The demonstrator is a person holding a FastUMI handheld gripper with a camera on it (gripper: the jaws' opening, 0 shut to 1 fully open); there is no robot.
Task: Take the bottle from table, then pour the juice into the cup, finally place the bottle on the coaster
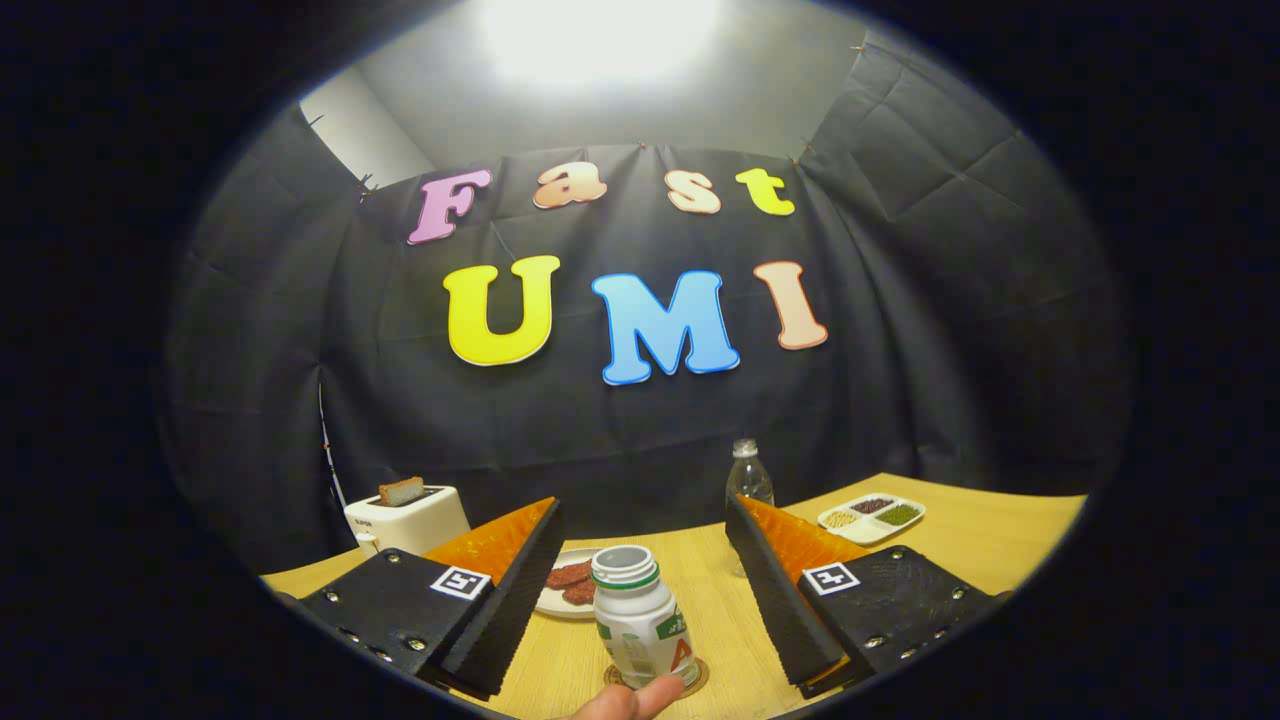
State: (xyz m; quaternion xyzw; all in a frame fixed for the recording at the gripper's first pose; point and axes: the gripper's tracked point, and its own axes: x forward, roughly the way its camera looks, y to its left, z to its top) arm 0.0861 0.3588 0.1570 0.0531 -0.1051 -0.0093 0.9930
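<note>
Tool point(640, 590) spread wide, fingers apart and gripping nothing; ridged pads line their inner faces. Between the fingers, low centre of the frame, stands the small white plastic bottle point(643, 625), upright, uncapped, green ring under the open mouth, printed label wrapped around a rounded body. It sits on a thin round coaster point(697, 680), brown-rimmed, flat on the pale wood-grain tabletop point(1000, 545). A person's fingertip point(640, 697) touches the bottle's base at the bottom edge of the frame. No cup to be made out from here. Judgement: the bottle already rests on the coaster with the fingers clear of it, so this reads as the last step done, or near enough; the next move would call for backing the tool straight away without clipping the light, tippable bottle. Beyond the fingers: a white plate point(560, 600) with dark reddish patties left of centre, a white toaster point(408, 520) holding a bread slice further left, a clear capped water bottle point(748, 475) behind the right finger, and a white divided tray point(872, 517) of grains at right.
</note>
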